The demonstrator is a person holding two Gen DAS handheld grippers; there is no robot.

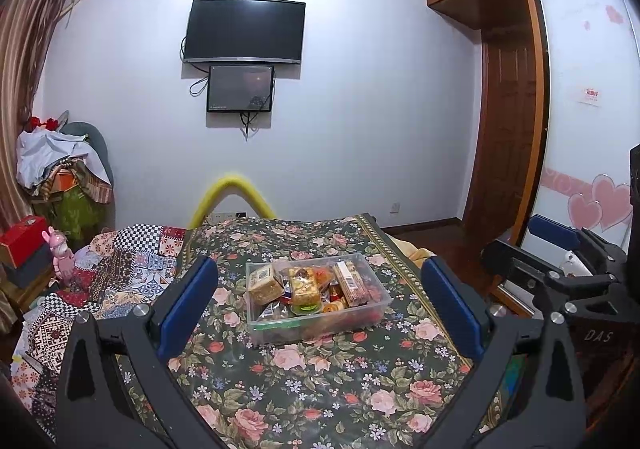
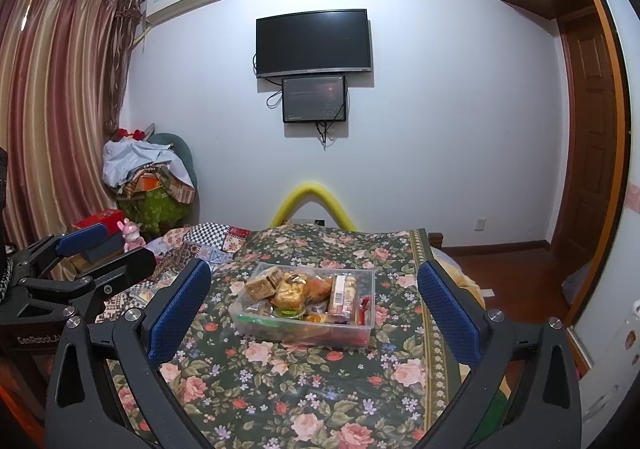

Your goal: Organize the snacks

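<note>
1. Reaching in from where they hover, both grippers stand well short of the clear plastic bin (image 1: 318,299) of snacks, which sits alone near the middle of the floral cloth (image 1: 304,381); nothing is held.
2. The left gripper (image 1: 318,309) has its jaws spread wide apart and empty; the right gripper (image 2: 314,309) likewise has its jaws wide apart, with nothing between them.
3. Risk: the snacks are heaped above the rim, so I judge that a jaw pushed in among them could tip a neighbour out onto the cloth.
4. Risk: the bin looks light and the cloth soft and rumpled underneath; pulling a wedged packet with one gripper may drag or tilt the whole bin unless the other steadies its wall.
5. Risk: the foil-wrapped packets look crushable and slippery, so too hard a squeeze could dent them and too light a one could drop them.
6. Risk: the two grippers are close side by side, each showing in the other's view, so reaching for the same bin together could knock them into each other.
7. Count: one bin; two grippers; one tan wrapped block (image 1: 265,284) at its left, one gold foil packet (image 1: 305,286) in the middle, one long barcode packet (image 1: 352,283) at the right.
8. Several smaller sweets lie underneath, in red, orange and green; they overlap too much to count.
</note>
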